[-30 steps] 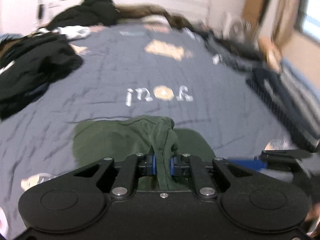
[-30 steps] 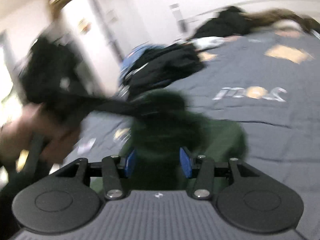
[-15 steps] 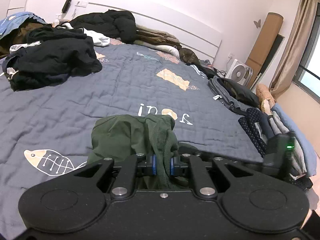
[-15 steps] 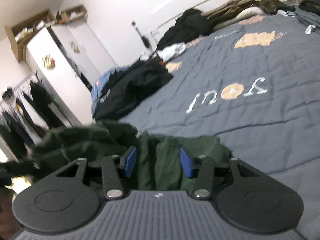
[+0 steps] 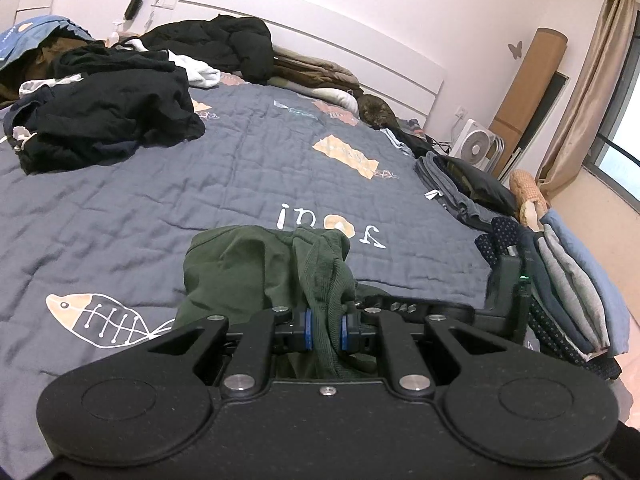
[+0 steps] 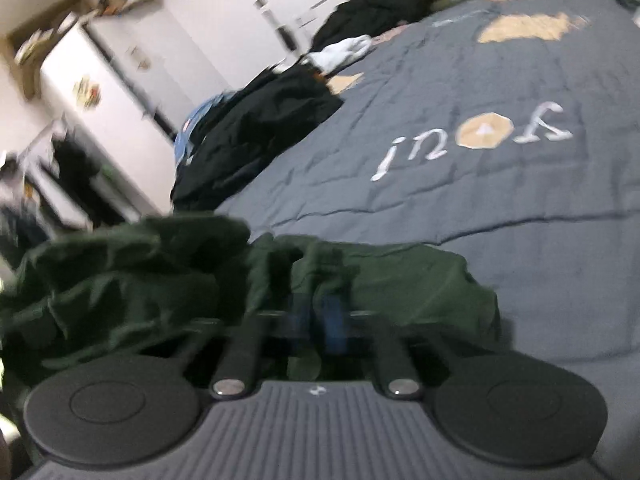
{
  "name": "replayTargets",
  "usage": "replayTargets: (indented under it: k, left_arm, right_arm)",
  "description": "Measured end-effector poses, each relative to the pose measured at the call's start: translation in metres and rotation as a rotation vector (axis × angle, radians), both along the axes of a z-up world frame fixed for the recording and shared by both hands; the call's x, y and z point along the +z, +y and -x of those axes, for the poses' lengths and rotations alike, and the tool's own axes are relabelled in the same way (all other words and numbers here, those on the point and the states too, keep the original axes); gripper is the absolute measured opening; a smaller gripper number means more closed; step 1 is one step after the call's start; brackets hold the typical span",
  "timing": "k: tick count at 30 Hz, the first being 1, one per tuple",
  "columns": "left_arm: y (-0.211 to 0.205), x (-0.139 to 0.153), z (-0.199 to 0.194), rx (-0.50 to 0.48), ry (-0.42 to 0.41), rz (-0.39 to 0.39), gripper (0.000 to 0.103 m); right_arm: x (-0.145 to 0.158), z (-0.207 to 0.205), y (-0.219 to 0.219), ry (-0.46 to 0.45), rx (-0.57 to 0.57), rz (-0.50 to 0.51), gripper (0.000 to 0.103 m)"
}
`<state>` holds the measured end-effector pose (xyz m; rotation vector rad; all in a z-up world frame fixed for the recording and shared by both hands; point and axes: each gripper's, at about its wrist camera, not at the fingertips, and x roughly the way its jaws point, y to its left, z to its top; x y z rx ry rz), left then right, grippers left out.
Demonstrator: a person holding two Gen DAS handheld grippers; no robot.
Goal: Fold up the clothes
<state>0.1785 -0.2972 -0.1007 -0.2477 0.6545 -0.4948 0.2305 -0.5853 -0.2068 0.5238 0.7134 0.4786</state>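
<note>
Green garment bunched on near part of grey bedspread. Left tongs pinch ribbed edge; right tongs pressed together on another fold, blurred. 2 grips likely for spreading it flat before folding.

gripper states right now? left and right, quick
Left gripper: closed on a bunched fold of the green garment.
Right gripper: closed on the green garment's edge; view blurred.
</note>
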Motion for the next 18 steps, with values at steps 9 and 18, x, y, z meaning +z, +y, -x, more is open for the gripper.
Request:
replayTargets:
  k: [9,18]
  left_arm:
    - [-0.001,-0.002,-0.002,-0.005,0.008,0.0,0.013]
    - [-0.011,-0.004,-0.015,-0.007,0.029,-0.007,0.013]
  right_arm:
    - [0.018,0.018,-0.053,-0.031,-0.216,-0.126,0.005]
    - [0.012,0.014,-0.054,0.042,-0.15,-0.08,0.031]
